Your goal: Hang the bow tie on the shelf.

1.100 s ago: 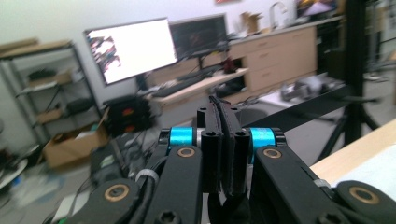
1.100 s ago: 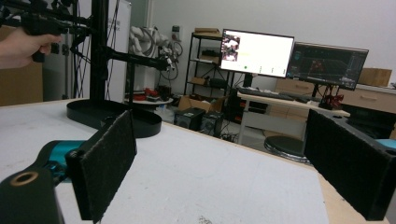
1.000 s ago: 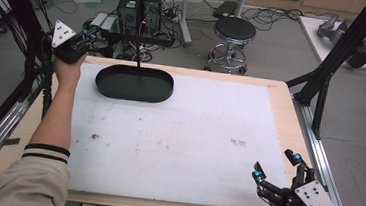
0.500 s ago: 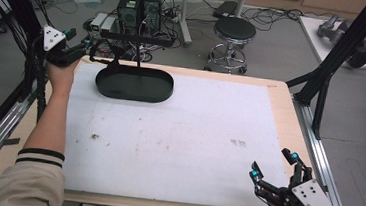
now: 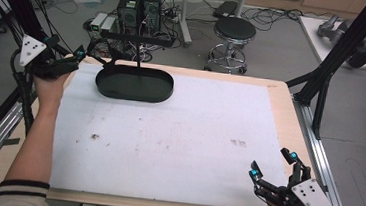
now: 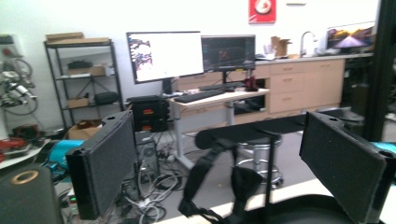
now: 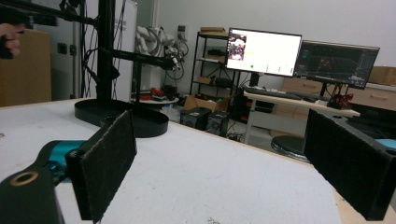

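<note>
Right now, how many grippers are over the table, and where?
2. The left gripper is at the table's far-left corner beside the black oval stand, jaws open. The right gripper hovers at the near-right corner, jaws open.

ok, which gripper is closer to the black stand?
The left gripper, at the table's far left corner right beside the black stand. The right gripper sits at the near right corner, the whole white mat away.

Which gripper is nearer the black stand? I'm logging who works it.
Left. The left gripper hovers just left of the black stand; the right gripper sits at the table's near right corner.
</note>
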`<state>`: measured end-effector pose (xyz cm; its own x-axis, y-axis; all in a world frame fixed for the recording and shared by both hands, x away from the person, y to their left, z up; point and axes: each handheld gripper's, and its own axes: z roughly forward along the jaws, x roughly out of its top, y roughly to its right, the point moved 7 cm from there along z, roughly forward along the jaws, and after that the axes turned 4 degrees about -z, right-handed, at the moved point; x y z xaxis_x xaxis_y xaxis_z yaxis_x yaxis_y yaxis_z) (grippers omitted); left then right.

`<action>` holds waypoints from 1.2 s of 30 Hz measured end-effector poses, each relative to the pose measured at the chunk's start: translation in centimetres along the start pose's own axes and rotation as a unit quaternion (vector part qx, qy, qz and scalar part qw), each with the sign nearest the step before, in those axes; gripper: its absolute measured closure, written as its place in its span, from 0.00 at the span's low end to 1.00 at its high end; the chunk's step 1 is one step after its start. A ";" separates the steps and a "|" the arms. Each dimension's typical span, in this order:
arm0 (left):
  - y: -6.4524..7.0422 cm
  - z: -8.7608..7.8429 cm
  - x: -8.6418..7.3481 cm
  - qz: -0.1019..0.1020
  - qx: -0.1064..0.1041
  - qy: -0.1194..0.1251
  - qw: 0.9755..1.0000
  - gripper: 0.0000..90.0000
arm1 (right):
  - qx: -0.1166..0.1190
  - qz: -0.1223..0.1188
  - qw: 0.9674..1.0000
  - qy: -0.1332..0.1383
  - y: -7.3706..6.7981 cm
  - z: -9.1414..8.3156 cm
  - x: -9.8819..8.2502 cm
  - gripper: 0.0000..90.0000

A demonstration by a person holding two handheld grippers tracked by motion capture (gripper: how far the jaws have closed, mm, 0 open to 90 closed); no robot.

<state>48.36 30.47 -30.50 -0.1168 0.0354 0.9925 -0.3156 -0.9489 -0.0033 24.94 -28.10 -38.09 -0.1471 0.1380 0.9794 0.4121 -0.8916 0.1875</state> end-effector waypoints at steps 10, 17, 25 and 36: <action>2.8 -7.9 0.6 -0.015 -0.010 0.004 1.000 0.13 | -0.002 0.009 1.000 -0.003 0.3 0.4 -0.4 0.10; 4.0 -12.9 0.1 -0.018 -0.008 -0.006 1.000 0.13 | -0.003 0.015 1.000 -0.011 0.5 0.6 -0.6 0.10; 4.6 -18.0 -1.2 -0.014 0.007 -0.005 1.000 0.13 | -0.018 0.031 0.999 -0.014 1.4 0.5 -0.7 0.10; 5.1 -20.8 -3.9 -0.015 0.022 -0.010 1.000 0.13 | -0.028 0.043 0.999 -0.017 1.9 0.8 -1.6 0.10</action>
<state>27.60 32.00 -36.90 -0.0883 0.0590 0.9943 -0.2773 -0.9602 0.0323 26.66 -29.64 -39.24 -0.0835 0.0738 0.9938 0.3710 -0.9233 0.0997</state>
